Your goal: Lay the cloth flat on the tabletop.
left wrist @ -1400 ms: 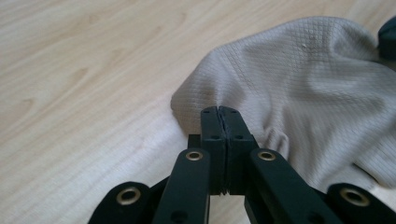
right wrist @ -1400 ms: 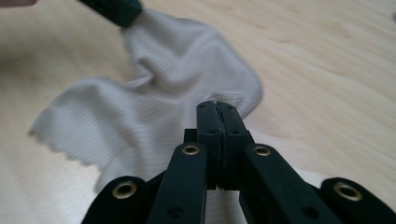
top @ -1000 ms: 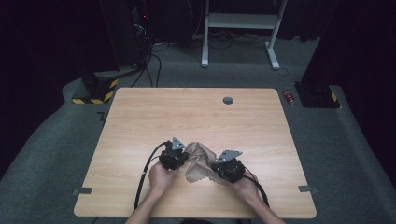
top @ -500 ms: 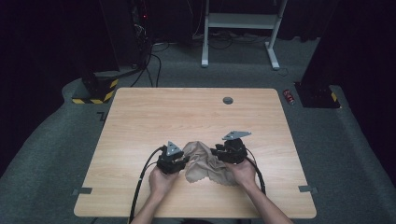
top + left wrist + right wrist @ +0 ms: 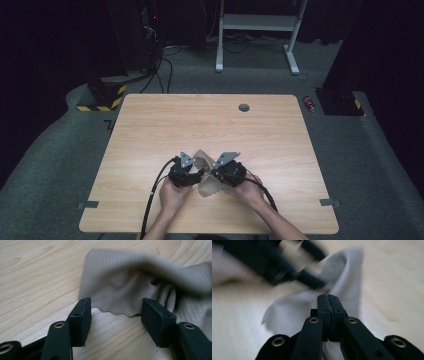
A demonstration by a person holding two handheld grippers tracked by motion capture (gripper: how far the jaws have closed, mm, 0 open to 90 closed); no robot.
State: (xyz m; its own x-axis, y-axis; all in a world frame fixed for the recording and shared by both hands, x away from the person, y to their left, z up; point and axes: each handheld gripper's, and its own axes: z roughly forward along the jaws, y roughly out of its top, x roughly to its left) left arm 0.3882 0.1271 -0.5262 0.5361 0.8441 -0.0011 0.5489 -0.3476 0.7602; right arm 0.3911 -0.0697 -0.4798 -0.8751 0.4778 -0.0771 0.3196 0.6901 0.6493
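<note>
Two grippers meet over one cloth (image 5: 206, 181) at the near middle of the surface (image 5: 150, 130). Starting from the left in the high view, our left hand (image 5: 172, 196) holds the left gripper (image 5: 192, 172), its cable (image 5: 152, 200) trailing back toward the near edge. In the left gripper view its fingers (image 5: 81, 317) stand apart and have just been opening; the scalloped hem of the cloth (image 5: 120, 297) lies ahead of them and between their tips, and neither finger presses on it.

We see a beige-grey cloth with a fine quilted grid and a stitched wavy edge. It is rumpled, with a fold raised off the wood and the rest lying on the surface. No label, brand or writing can be read on it.

Further right, our right hand (image 5: 250, 190) holds the right gripper (image 5: 220, 175), touching the cloth's right side. In the right gripper view its fingers (image 5: 323, 312) are clenched together, having just closed, and the cloth (image 5: 347, 285) rises past their tips. The picture is blurred, so we cannot tell whether fabric is pinched between them. The left gripper (image 5: 287, 270) shows beyond as a dark smear.
</note>
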